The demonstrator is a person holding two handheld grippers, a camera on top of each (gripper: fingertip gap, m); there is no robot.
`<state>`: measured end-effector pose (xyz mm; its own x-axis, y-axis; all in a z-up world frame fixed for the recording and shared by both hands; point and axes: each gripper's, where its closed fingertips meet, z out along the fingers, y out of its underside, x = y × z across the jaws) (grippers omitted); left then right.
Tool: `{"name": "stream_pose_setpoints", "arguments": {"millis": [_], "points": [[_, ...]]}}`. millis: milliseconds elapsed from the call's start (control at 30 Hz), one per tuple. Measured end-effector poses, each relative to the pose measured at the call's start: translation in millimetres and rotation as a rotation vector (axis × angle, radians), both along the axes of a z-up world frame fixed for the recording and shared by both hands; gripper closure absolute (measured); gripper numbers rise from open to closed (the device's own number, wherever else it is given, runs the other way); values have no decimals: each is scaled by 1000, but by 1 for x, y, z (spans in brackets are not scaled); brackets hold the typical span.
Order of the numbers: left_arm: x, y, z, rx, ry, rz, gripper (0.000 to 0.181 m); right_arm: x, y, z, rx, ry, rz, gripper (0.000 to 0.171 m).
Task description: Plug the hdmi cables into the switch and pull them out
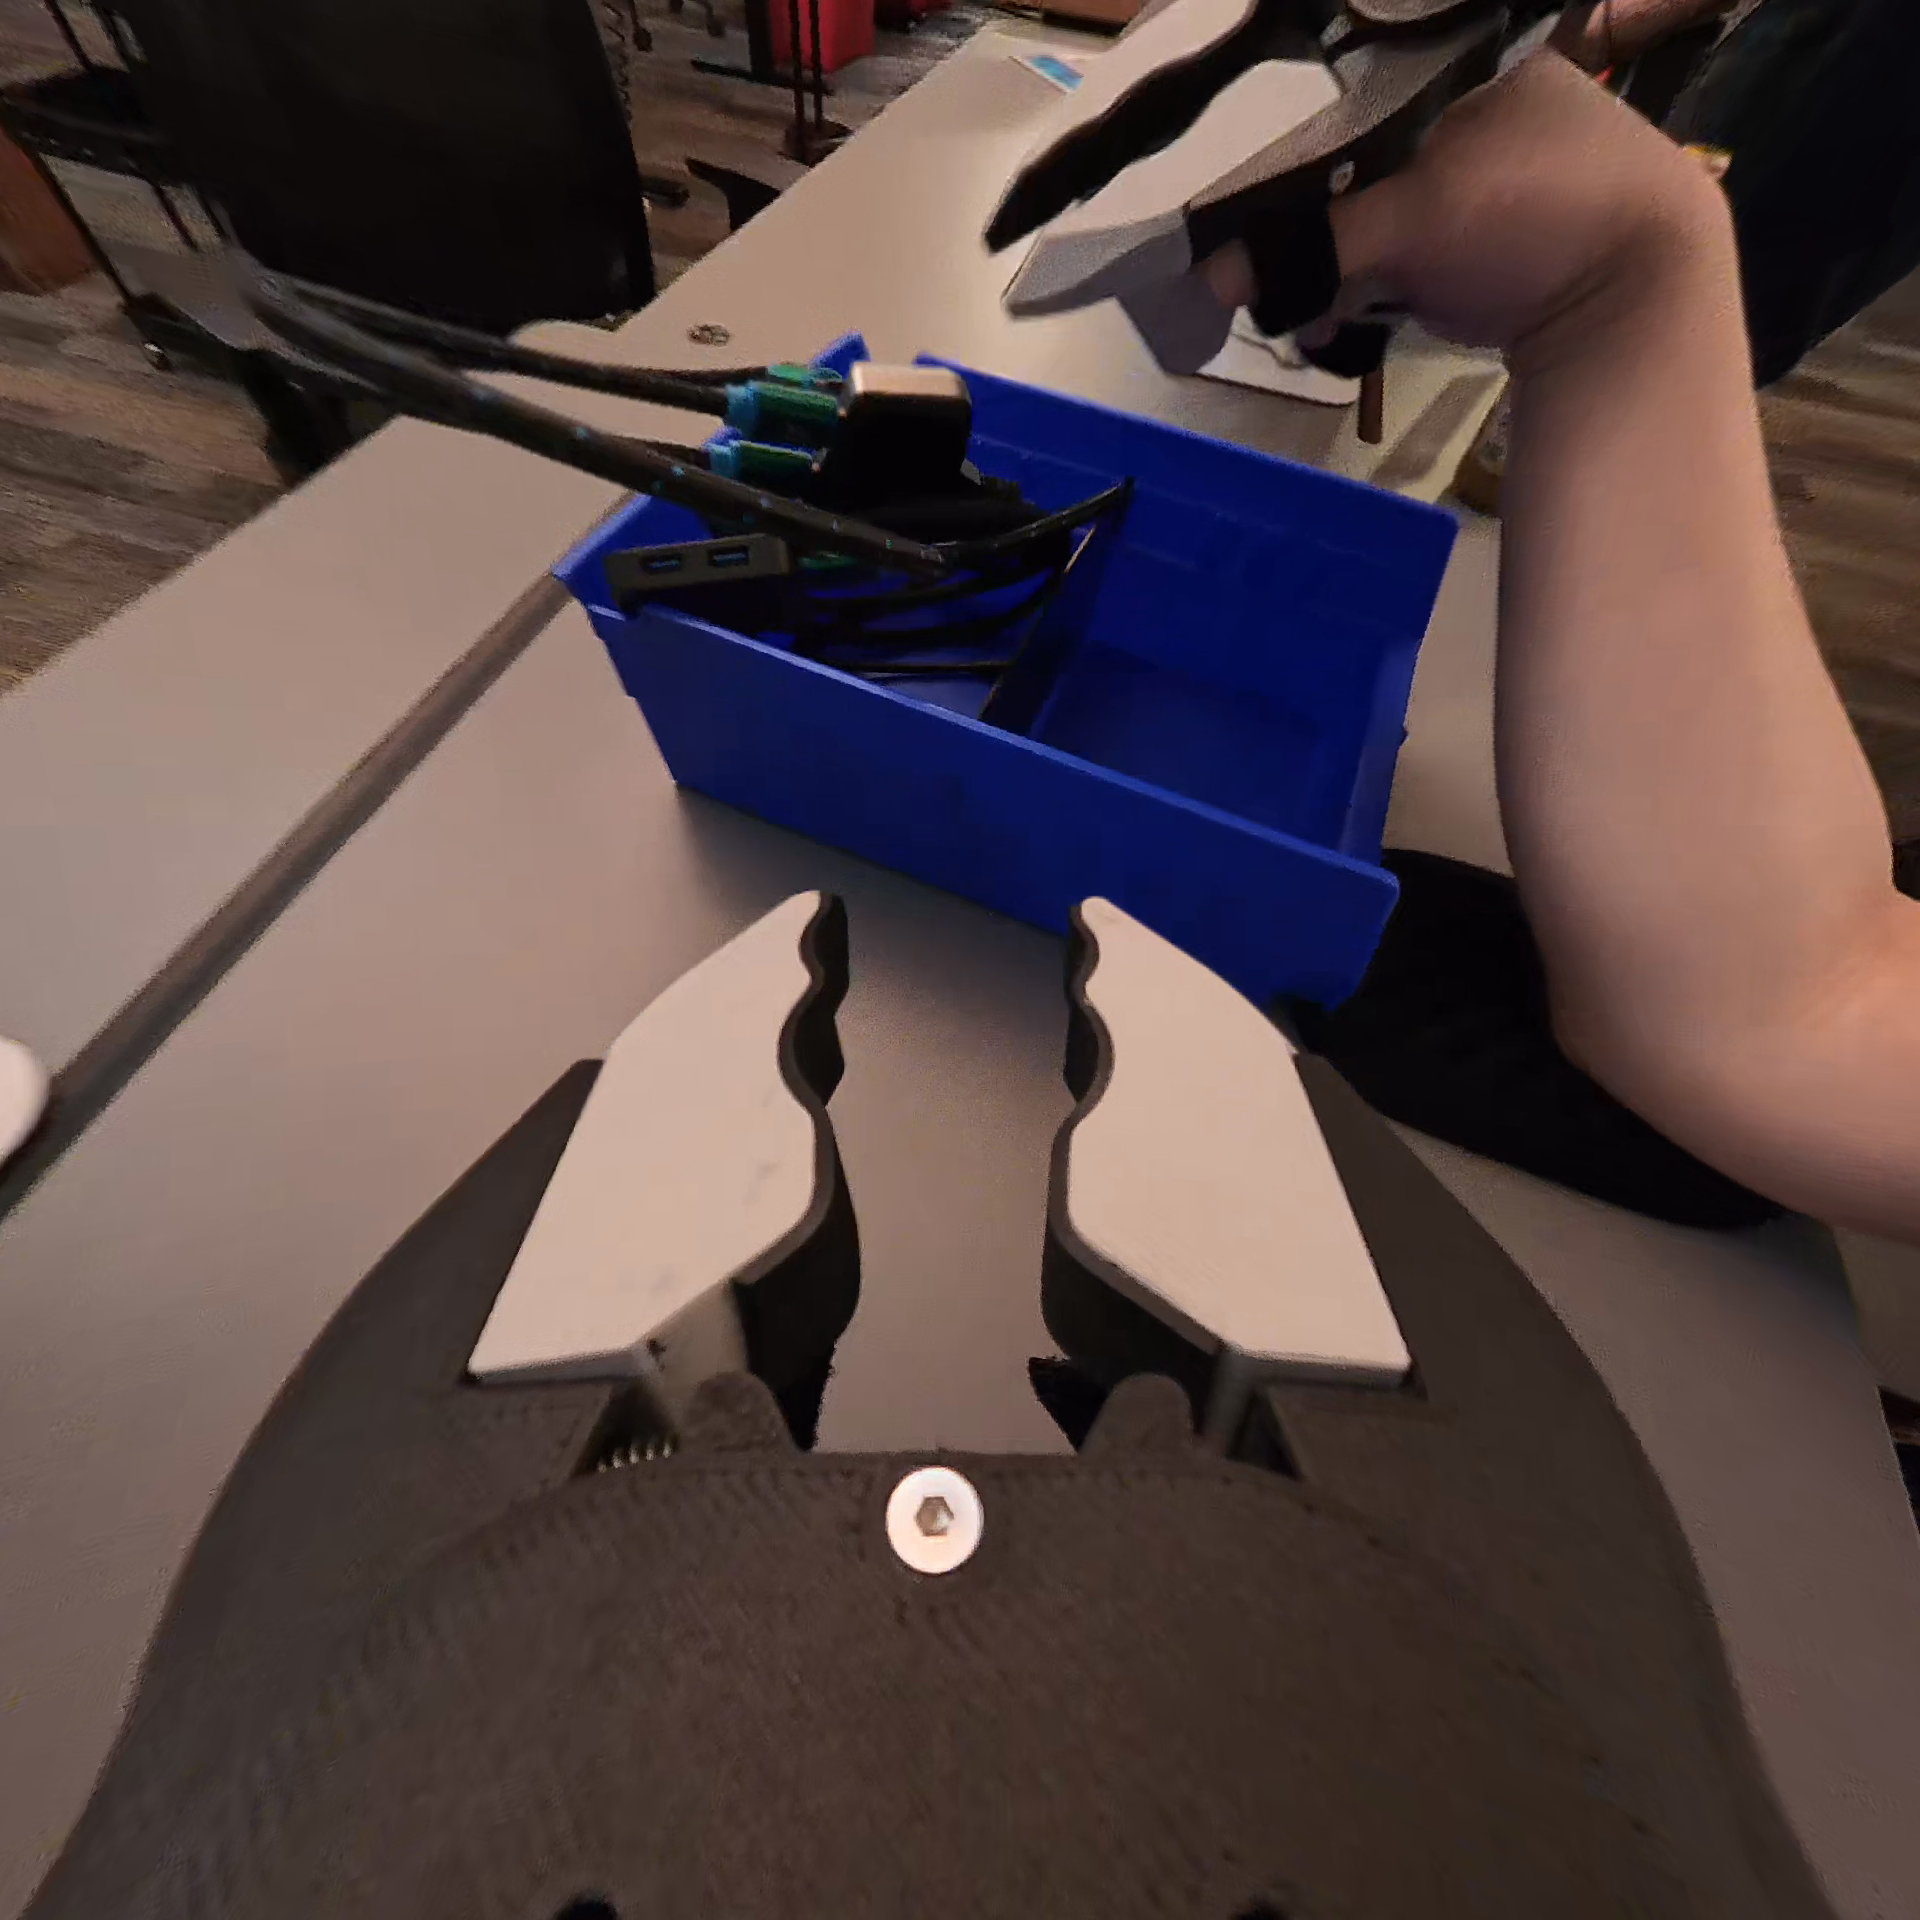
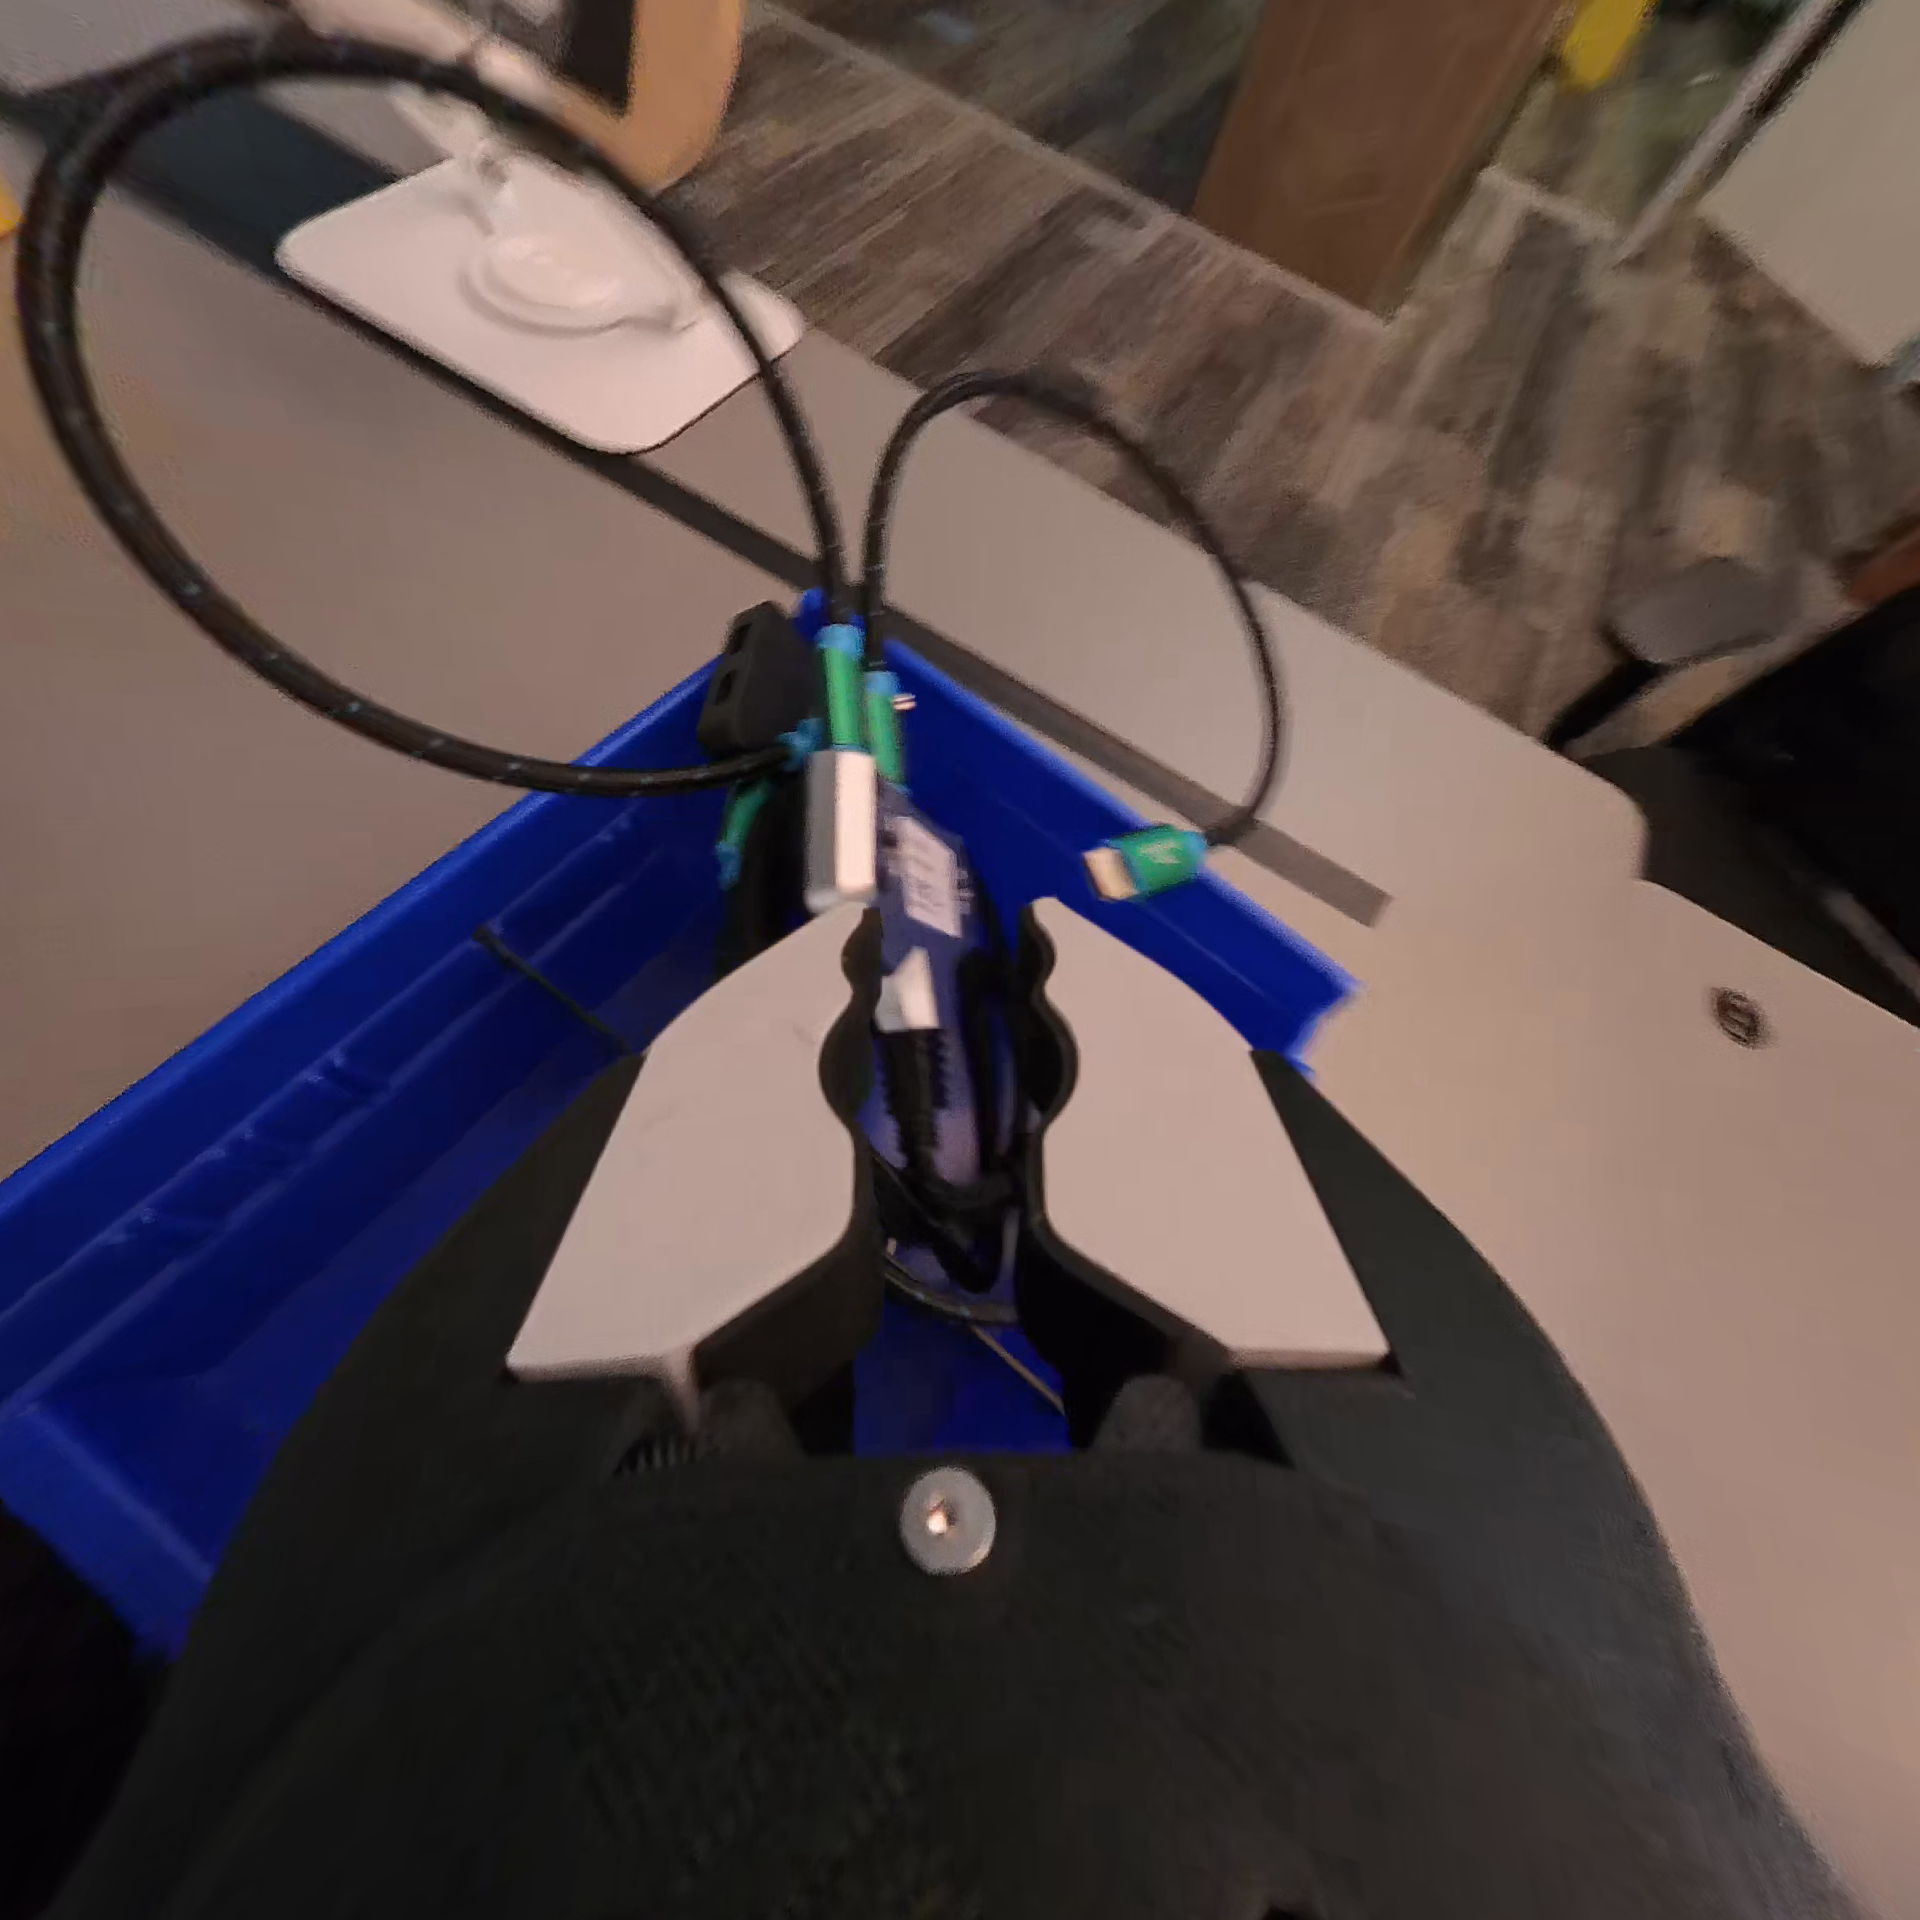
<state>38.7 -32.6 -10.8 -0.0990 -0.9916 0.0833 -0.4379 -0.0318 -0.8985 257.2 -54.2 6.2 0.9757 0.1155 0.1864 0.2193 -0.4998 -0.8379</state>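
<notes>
The black switch (image 1: 904, 416) with a silver face leans at the far left corner of a blue bin (image 1: 1039, 821). Green HDMI plugs (image 1: 790, 405) sit in its side, and their black braided cables (image 1: 468, 364) run off to the left. In the right wrist view the switch (image 2: 842, 821) shows blurred over the bin (image 2: 364, 987). One loose green HDMI plug (image 2: 1148, 860) hangs on its cable above the bin's rim. My left gripper (image 1: 956, 925) is open and empty over the table, just short of the bin's near wall. My right gripper (image 2: 935, 930) is open above the bin; in the left wrist view (image 1: 1039, 260) it holds nothing.
A black USB hub (image 1: 691, 561) and coiled black cables lie in the bin's left part. A person's forearm (image 1: 1662, 727) reaches over the bin's right side. A dark cloth (image 1: 1507, 1039) lies right of the bin. A white monitor stand (image 2: 540, 312) stands farther back. Some 25 centimetres of space lies between my two pairs of fingers. The right tips stand about 9 centimetres off the loose green HDMI plug (image 2: 1148, 860).
</notes>
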Motion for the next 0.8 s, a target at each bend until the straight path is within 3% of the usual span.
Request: {"name": "stream_pose_setpoints", "arguments": {"millis": [100, 200, 300, 400, 533, 667, 800], "points": [[-37, 8, 26, 109, -6, 53, 136, 35, -33, 17, 44, 32, -221, 139], [-85, 31, 58, 274, -17, 186, 130, 59, -79, -6, -86, 149, -421, 135], [-148, 71, 86, 415, 44, 408, 125, 69, -114, -34, -199, 234, -519, 136], [-230, 117, 102, 471, 162, 690, 123, 53, -125, -60, -288, 432, -497, 134], [-336, 155, 95, 283, 239, 963, 118, 34, -118, -98, -472, 558, -430, 136], [-433, 182, 54, 46, 367, 1209, 118, 30, -112, -130, -674, 605, -476, 160], [-478, 198, 10, -130, 447, 1273, 120, 32, -104, -130, -687, 592, -516, 164]]}}
